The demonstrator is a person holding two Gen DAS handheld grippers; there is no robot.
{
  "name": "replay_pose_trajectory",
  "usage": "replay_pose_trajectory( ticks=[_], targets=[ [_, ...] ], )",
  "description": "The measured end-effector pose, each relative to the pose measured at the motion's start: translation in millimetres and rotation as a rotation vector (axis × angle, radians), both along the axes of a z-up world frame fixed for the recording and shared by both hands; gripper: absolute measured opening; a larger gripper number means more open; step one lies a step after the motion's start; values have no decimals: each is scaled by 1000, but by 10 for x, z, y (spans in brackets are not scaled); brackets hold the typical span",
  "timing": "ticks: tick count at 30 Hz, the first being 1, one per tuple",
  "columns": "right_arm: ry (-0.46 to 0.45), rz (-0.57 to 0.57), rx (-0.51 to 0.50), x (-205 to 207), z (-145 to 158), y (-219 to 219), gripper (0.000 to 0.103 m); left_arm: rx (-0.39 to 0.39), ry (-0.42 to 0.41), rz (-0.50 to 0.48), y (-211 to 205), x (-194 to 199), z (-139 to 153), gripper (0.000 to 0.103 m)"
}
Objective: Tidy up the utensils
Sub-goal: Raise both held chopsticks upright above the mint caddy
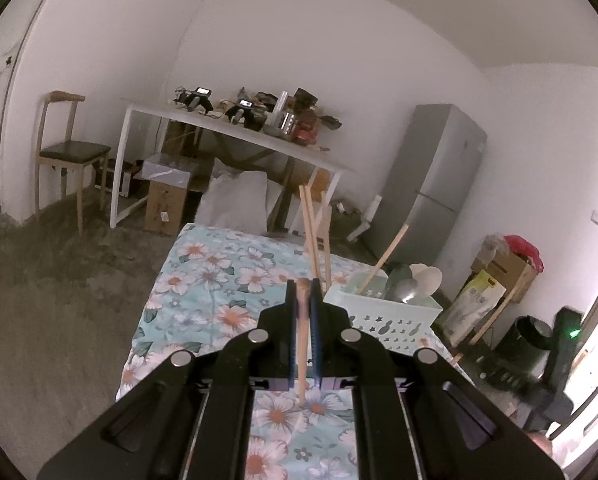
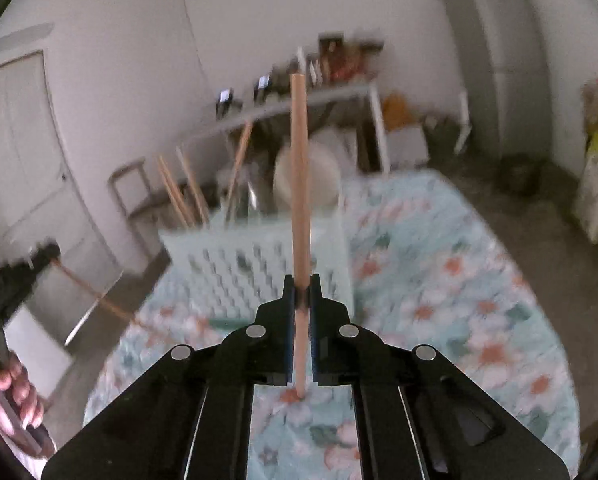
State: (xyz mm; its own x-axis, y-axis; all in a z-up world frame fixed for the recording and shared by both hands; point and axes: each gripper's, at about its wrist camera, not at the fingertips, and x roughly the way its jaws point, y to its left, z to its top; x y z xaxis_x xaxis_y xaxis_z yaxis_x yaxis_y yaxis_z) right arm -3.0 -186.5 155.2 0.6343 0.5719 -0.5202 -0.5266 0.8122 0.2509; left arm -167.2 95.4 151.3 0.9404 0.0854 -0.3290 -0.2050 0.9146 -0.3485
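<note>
My left gripper [image 1: 303,284] is shut on a wooden chopstick [image 1: 302,344] that lies along the gap between its fingers, above the floral cloth. To its right stands a pale green perforated basket [image 1: 383,320] holding upright chopsticks [image 1: 315,232], one leaning chopstick [image 1: 383,260] and spoons [image 1: 419,280]. My right gripper [image 2: 301,280] is shut on another wooden chopstick [image 2: 300,168] that sticks out forward, in front of the blurred basket [image 2: 255,256]. The right wrist view also shows the left gripper [image 2: 47,256] at the left edge with its chopstick [image 2: 99,300], held by a hand [image 2: 11,392].
The basket stands on a table under a floral cloth [image 1: 203,280]. Behind it are a white pillow [image 1: 235,200], a cluttered white table [image 1: 235,130], cardboard boxes [image 1: 165,200], a wooden chair [image 1: 67,148] and a grey fridge [image 1: 431,192]. Bags and boxes [image 1: 499,272] stand at right.
</note>
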Motion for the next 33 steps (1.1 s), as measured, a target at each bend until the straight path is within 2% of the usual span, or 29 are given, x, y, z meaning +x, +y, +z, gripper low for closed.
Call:
replay_pose_trajectory(
  ticks=[4,8,11,14,16,19,22,24,27,29,33],
  targets=[
    [35,-26,49,35,-38,-119,5,40,-1,1,-55,57,-20,5],
    [-10,-10,23,31,54,75,5,41,-19,-37,-43,109,152,5],
    [-57,-1,53,-4,278,76,5,50,-89,-82,-52,110,500,5],
    [-153,7,90,-122,570,29,5,81,-191,-115,-45,111,927,5],
    [-173,32,121,-146,736,4,5,132,-257,-115,-64,165,1202,5],
    [-163,59,173,-132,848,-31,5,216,-273,-107,-145,365,1391,5],
    [-167,71,208,-119,921,-40,5,247,-216,-128,-206,660,1329,5],
    [-172,82,233,-88,979,-42,5,237,-129,-174,-262,935,1164,5],
    [-187,104,251,-28,1053,4,5,249,7,-211,-357,1334,800,5],
    [-190,125,266,37,1113,70,5,227,66,-226,-368,1529,561,6],
    [-211,139,276,182,1195,232,5,176,136,-236,-292,1750,165,6]
  ],
)
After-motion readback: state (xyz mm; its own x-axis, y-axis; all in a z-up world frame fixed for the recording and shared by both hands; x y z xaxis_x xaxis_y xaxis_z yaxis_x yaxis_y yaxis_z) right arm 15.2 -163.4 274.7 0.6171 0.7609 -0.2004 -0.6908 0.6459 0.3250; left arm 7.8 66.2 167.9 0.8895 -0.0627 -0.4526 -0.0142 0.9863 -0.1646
